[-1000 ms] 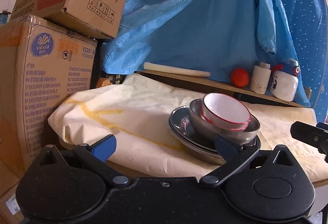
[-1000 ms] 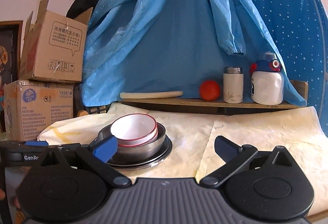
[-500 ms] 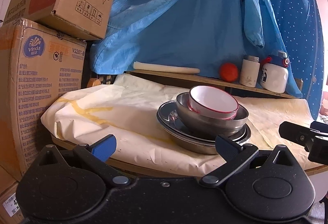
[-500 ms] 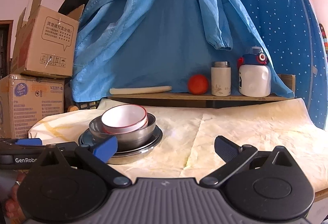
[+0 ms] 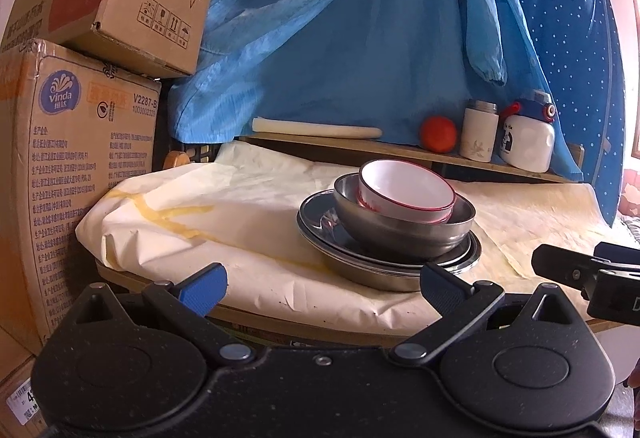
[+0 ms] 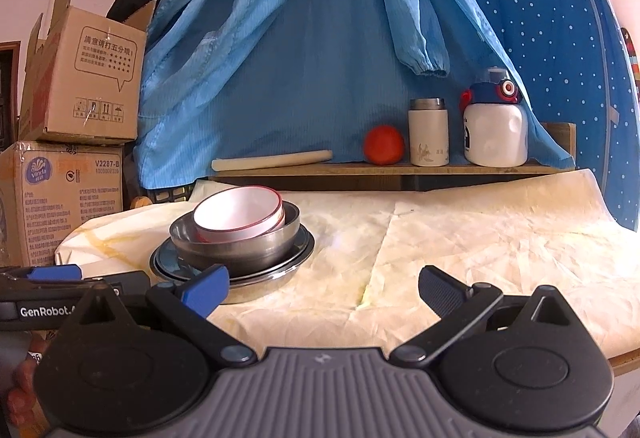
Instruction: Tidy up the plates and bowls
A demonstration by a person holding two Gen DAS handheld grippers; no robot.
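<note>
A white bowl with a red rim [image 5: 406, 187] sits inside a steel bowl [image 5: 400, 228], which rests on stacked steel plates [image 5: 360, 258] on the paper-covered table [image 5: 200, 205]. The same white bowl [image 6: 238, 213], steel bowl [image 6: 240, 248] and plates [image 6: 256, 278] show in the right wrist view. My left gripper [image 5: 322, 284] is open and empty, just short of the table's front edge, before the stack. My right gripper [image 6: 324, 286] is open and empty, to the right of the stack.
Two cardboard boxes [image 5: 80, 141] stand stacked at the left. A wooden shelf [image 6: 400, 169] at the back holds a rolled white stick, an orange ball [image 6: 383, 144], a flask [image 6: 428, 131] and a white bottle [image 6: 496, 129]. A blue cloth [image 6: 320, 37] hangs behind.
Both grippers have drawn back a little from the stack of bowls and plates. The stack has not moved. Both stay open.
</note>
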